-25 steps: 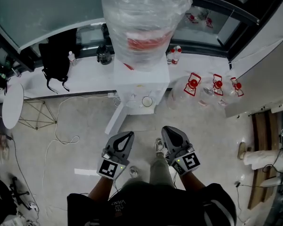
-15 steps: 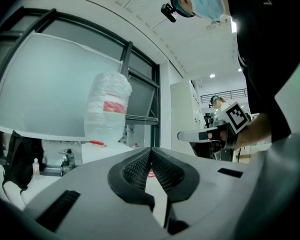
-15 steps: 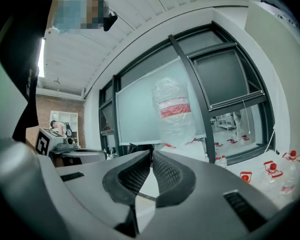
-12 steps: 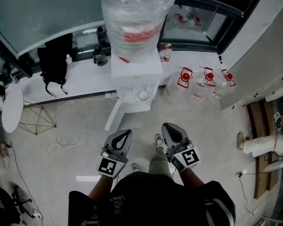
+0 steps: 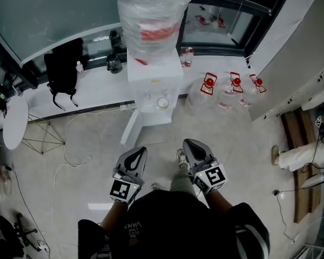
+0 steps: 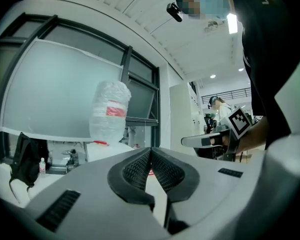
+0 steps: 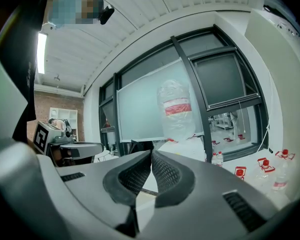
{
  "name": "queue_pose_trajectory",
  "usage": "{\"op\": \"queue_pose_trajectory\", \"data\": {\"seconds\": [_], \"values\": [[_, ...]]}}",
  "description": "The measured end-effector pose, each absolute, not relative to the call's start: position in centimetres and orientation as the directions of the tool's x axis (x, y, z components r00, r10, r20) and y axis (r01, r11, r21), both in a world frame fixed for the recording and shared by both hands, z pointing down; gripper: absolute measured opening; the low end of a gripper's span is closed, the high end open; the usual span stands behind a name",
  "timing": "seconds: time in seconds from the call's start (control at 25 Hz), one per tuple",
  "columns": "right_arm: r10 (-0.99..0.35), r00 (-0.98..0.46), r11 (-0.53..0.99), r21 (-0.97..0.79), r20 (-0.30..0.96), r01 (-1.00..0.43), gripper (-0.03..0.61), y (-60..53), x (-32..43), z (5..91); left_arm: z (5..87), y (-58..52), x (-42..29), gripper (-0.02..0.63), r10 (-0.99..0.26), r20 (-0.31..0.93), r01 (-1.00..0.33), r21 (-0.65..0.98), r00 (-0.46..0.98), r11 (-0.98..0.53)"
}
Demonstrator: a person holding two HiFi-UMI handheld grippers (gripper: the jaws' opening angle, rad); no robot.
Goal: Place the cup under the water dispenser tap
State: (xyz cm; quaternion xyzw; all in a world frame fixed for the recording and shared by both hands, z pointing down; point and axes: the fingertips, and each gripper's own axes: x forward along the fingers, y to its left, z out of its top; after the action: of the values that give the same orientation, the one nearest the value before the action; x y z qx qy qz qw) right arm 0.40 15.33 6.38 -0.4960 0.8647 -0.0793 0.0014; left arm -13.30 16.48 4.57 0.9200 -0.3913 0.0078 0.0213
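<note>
Cup (image 5: 162, 102): on the front ledge of the water dispenser (image 5: 153, 73).
Left gripper (image 5: 139, 150): pressed together, empty, well short of the dispenser.
Right gripper (image 5: 189, 143): pressed together, empty, well short of the dispenser.

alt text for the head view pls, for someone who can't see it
Seen from above, a person holds the left hand-held gripper and right hand-held gripper, both shut and empty, toward a white water dispenser topped by a plastic-wrapped bottle. A small round cup sits on its front shelf; red-capped jugs sit on the floor to its right.
</note>
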Motion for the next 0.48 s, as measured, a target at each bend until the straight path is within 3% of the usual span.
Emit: {"op": "queue_pose_trajectory", "data": {"seconds": [0.48], "values": [[-0.849,-0.523,0.510,-0.136,0.083,-0.849,0.041,17.5,-1.2,5.5,4.6,19.3,-14.0,0.018,-0.712,0.039,-0.713,0.014,0.701,-0.701]]}}
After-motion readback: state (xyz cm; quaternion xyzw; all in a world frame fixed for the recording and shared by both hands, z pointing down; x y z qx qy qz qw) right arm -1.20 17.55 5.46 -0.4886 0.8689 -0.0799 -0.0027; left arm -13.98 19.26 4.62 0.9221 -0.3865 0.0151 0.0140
